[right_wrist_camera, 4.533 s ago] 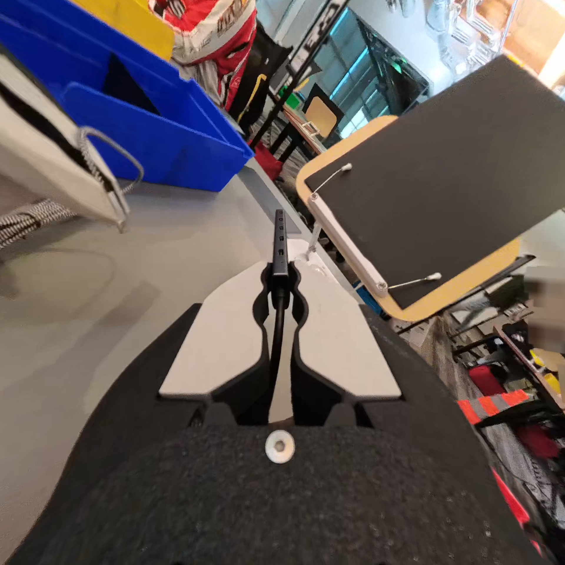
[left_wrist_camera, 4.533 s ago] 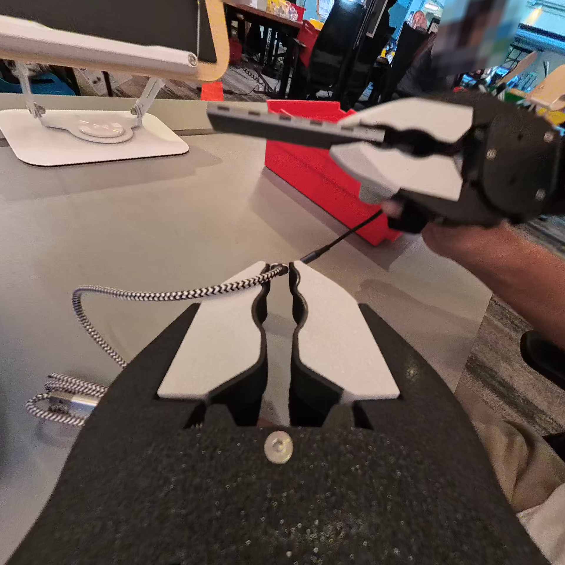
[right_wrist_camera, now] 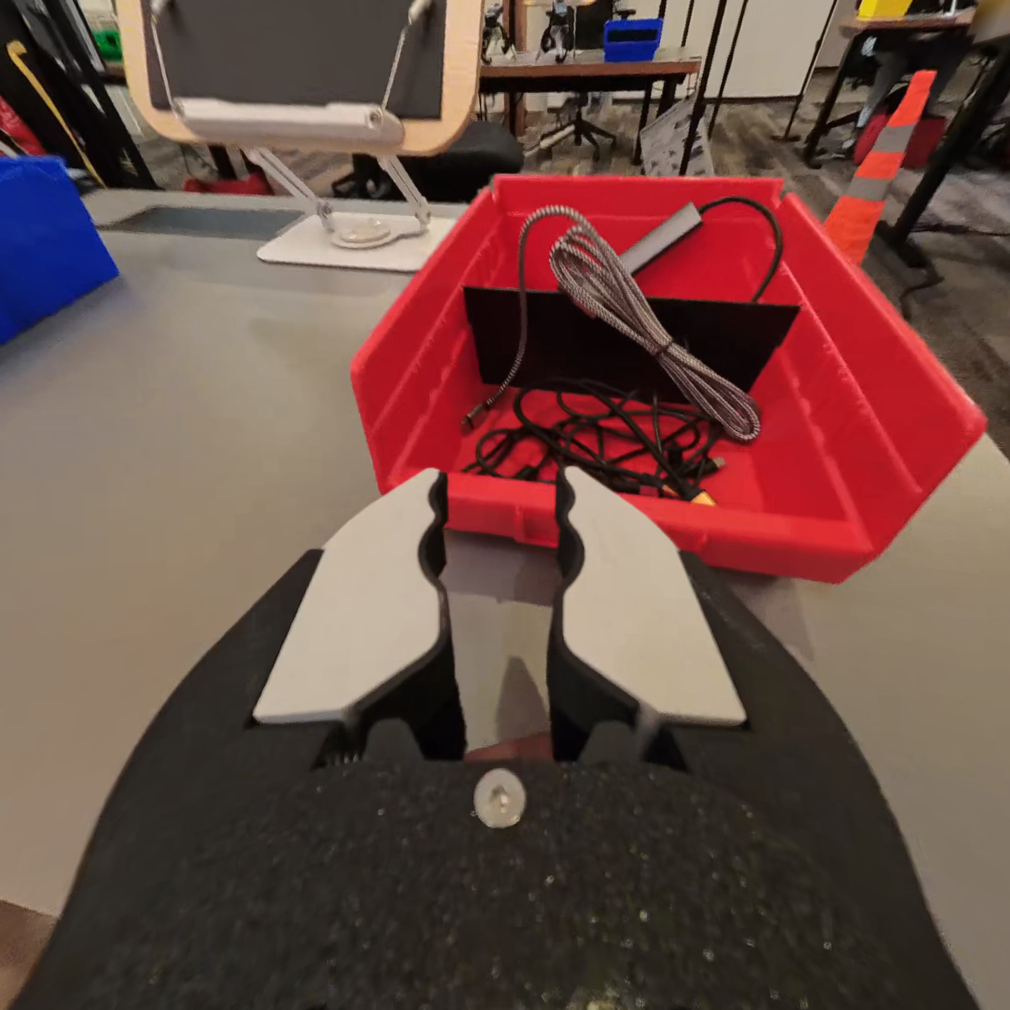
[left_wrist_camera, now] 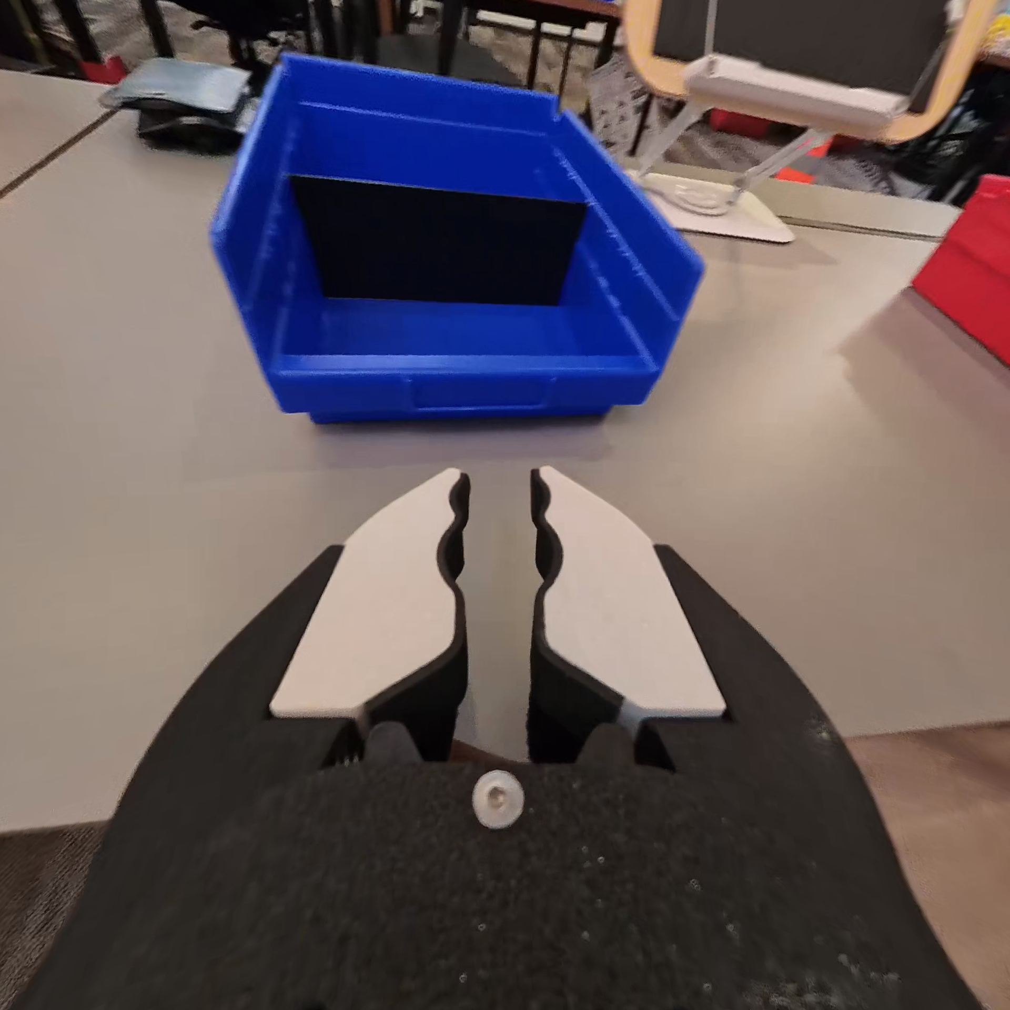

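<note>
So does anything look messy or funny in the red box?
Yes. The braided cable bundle is draped over the black divider in the red bin, half in each section. Thin black cables lie tangled in front.

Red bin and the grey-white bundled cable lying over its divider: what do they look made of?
The red open-front bin looks like moulded plastic: uniform colour, slight sheen, ribbed walls. The grey-white bundled cable appears braided fabric-sleeved, showing a woven fleck pattern, matte. The black flat divider looks like a thin matte sheet, plastic probably; uncertain.
</note>
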### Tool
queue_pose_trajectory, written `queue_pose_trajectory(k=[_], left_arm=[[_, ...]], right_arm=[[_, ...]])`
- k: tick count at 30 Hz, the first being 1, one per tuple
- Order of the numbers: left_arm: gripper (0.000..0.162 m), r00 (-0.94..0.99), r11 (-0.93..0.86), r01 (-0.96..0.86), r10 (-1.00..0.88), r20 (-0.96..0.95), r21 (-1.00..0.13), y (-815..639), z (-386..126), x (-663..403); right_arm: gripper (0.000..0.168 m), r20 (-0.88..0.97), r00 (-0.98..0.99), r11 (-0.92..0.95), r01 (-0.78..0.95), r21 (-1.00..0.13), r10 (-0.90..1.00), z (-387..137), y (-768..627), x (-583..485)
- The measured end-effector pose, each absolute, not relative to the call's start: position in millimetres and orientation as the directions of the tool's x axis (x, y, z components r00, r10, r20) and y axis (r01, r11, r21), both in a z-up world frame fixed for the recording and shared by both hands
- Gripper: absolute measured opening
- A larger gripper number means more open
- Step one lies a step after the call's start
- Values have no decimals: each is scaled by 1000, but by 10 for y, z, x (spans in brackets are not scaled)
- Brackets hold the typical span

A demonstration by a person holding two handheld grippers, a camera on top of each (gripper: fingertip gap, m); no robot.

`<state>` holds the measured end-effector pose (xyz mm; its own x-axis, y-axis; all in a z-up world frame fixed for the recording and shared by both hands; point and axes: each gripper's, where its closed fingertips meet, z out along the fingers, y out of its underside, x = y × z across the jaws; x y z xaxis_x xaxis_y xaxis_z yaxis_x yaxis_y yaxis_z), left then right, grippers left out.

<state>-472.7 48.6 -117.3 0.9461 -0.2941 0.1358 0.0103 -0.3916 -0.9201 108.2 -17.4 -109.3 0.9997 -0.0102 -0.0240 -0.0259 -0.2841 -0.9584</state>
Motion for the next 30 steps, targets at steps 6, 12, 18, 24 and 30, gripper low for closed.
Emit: queue_pose_trajectory(k=[6,12,18,24,30], left_arm=[[21,934,-407,117,-266,240,-906,478,-1134,-4787],[19,913,-429,109,-313,261,-897,429,-1151,-4612],[19,932,-407,44,-313,185,-912,471,-1165,-4625],[19,928,-422,30,-325,182,-906,469,-1207,-4591],[19,929,-422,-14,-340,144,-906,463,-1231,-4538]], right_arm=[[36,-105,993,-298,-115,-948,-51,-1126,-142,1291],[35,-71,995,-336,-93,-937,-77,-1200,-151,1356],[35,-2,996,-346,-33,-938,-91,-1202,-87,1414],[35,1,997,-355,-29,-934,-83,-1229,-7,1400],[37,-42,999,-293,-46,-955,-19,-1078,11,1278]])
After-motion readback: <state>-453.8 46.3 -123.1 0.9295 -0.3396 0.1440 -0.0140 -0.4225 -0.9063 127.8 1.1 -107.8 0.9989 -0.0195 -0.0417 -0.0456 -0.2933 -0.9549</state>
